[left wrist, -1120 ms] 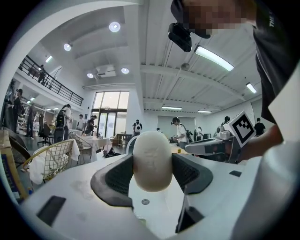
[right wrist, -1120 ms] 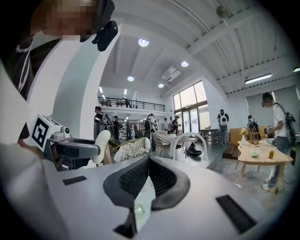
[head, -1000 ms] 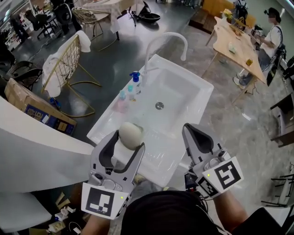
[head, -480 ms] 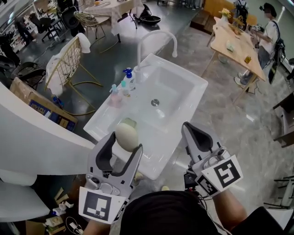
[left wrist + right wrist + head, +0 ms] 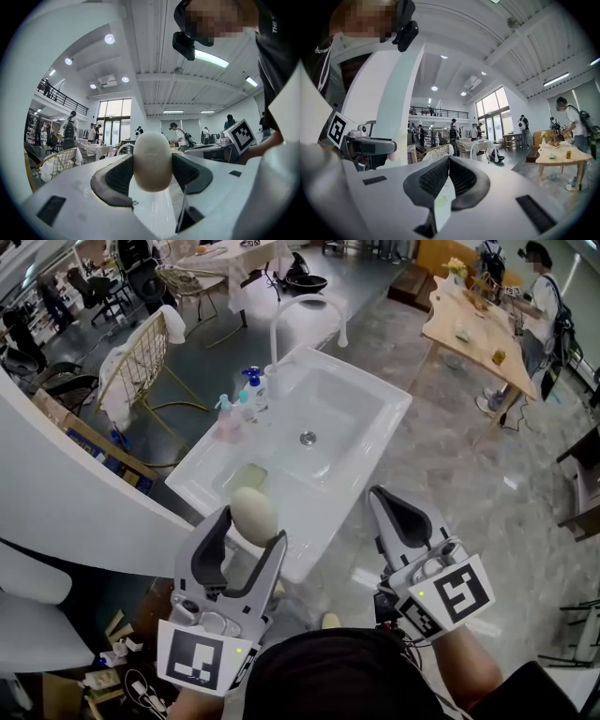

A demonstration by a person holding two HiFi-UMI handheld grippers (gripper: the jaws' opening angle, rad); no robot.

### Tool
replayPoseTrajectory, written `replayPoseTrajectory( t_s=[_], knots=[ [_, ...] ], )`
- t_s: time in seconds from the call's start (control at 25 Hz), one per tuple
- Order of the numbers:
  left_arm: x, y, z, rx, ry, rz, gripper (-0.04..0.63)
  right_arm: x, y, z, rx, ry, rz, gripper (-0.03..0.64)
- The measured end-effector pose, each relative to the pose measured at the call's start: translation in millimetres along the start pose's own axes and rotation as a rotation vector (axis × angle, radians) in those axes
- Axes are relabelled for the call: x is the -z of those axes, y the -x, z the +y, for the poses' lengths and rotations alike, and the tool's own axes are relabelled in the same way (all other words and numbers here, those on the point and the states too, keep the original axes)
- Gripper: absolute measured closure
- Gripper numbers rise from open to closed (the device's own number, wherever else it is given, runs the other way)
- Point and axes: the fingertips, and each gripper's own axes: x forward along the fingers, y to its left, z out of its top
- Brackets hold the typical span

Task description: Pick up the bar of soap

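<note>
The bar of soap [image 5: 251, 511] is a cream oval lump, and my left gripper [image 5: 251, 527] is shut on it, one pad on each side. It is held up in the air above the near corner of the white sink [image 5: 398, 414]. In the left gripper view the soap [image 5: 152, 161] stands upright between the dark pads of the left gripper [image 5: 152, 174]. My right gripper [image 5: 382, 499] hangs level to the right of the sink's near edge, over the floor. In the right gripper view, the right gripper [image 5: 448, 163] has its pads pressed together with nothing between them.
A curved white faucet [image 5: 302, 309] and small bottles [image 5: 246, 396] stand at the sink's far-left side. A pale green pad [image 5: 246, 474] lies on the sink's near ledge. A wire chair [image 5: 141, 362] stands left, and a wooden table [image 5: 469, 329] with a person [image 5: 539, 287] far right.
Both grippers have drawn back from the sink towards me, the soap still clamped in the left one. The sink now lies further up and left in the head view.
</note>
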Motion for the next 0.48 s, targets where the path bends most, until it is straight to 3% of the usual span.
replayPoseTrajectory(
  t_s=[0.12, 0.32, 0.48],
  knots=[
    [-3, 12, -15, -0.008, -0.034, -0.013, 0.336, 1, 18, 4, -0.013, -0.001, -0.002, 0.609],
    [-1, 35, -40, -0.037, -0.012, 0.001, 0.336, 2, 43, 12, -0.039, -0.005, -0.009, 0.609],
    [-4, 51, -53, -0.059, -0.059, -0.013, 0.336, 2, 61, 20, -0.069, -0.013, -0.011, 0.609]
  ],
)
